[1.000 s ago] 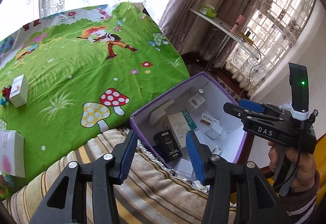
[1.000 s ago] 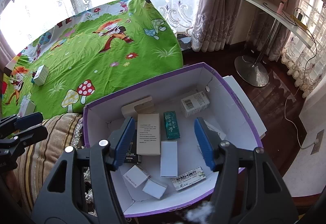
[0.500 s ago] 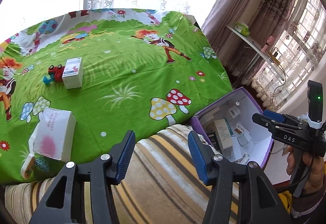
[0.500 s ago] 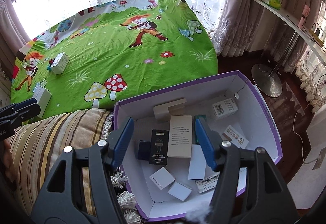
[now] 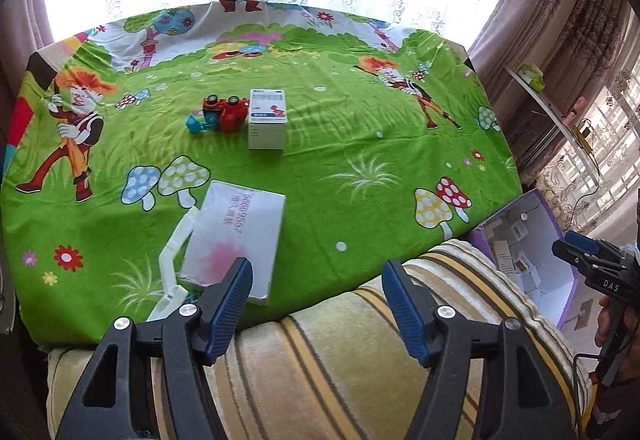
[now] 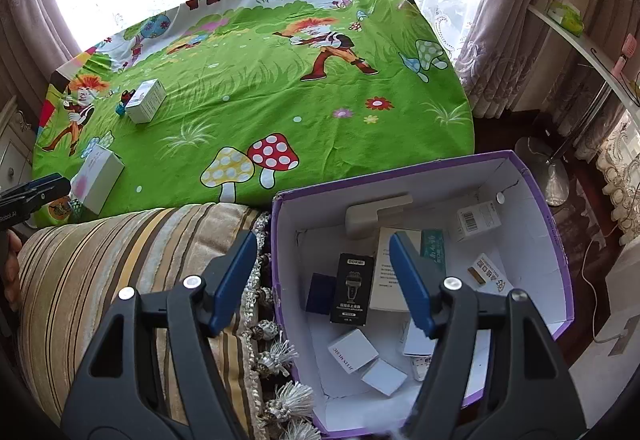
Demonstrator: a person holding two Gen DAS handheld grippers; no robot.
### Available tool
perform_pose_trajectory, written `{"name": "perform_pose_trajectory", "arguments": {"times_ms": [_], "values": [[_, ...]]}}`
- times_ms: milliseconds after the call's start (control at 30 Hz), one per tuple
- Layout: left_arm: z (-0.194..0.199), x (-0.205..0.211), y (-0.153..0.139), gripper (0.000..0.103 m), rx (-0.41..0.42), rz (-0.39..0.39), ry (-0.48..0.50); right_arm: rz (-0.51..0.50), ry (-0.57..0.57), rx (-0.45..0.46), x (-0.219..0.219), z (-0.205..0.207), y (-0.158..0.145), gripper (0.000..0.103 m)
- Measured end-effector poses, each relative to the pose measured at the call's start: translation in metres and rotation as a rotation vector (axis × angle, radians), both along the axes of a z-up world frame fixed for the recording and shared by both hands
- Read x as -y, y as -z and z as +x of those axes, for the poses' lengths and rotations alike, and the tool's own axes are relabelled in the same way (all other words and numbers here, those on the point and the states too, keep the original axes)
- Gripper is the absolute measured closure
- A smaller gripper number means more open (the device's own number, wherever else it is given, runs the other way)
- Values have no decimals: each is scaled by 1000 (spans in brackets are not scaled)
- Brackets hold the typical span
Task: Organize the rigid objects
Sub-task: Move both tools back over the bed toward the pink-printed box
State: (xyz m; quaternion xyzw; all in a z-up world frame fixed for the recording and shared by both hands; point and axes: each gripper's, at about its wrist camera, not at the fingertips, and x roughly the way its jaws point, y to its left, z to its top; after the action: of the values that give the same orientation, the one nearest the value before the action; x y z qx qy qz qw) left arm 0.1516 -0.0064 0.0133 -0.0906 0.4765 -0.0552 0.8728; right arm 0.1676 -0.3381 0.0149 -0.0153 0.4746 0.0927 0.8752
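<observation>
- Left gripper (image 5: 316, 306): two black plastic arms built as open triangular frames, each ending in a blue ribbed pad.
- Silver round screw heads sit on the black arms, two per side, near the pad mounts.
- Right gripper (image 6: 322, 282): same build, black frames, blue ribbed pads, silver screws.
- Seen from the left wrist view, the right gripper's black body carries white letters "DAS" and a blue pad at its tip.
- A thin black cable loops down below that body, beside the person's hand (image 5: 608, 324).
- The other tool's black side bears white lettering, only partly legible.
</observation>
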Motion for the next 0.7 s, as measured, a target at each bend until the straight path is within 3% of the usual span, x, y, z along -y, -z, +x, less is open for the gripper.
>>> {"name": "perform_pose_trajectory", "arguments": {"times_ms": [267,533,700], "values": [[14,-24,18,33,-60,43,-50,9,-30,-5,-14,5,-1,30],[33,-17,39,33,-132,132,-19,6,-92,13,-45,18,-9,30],[38,-6,42,33,-132,195,18,1,-143,25,-69,27,-14,30]]}}
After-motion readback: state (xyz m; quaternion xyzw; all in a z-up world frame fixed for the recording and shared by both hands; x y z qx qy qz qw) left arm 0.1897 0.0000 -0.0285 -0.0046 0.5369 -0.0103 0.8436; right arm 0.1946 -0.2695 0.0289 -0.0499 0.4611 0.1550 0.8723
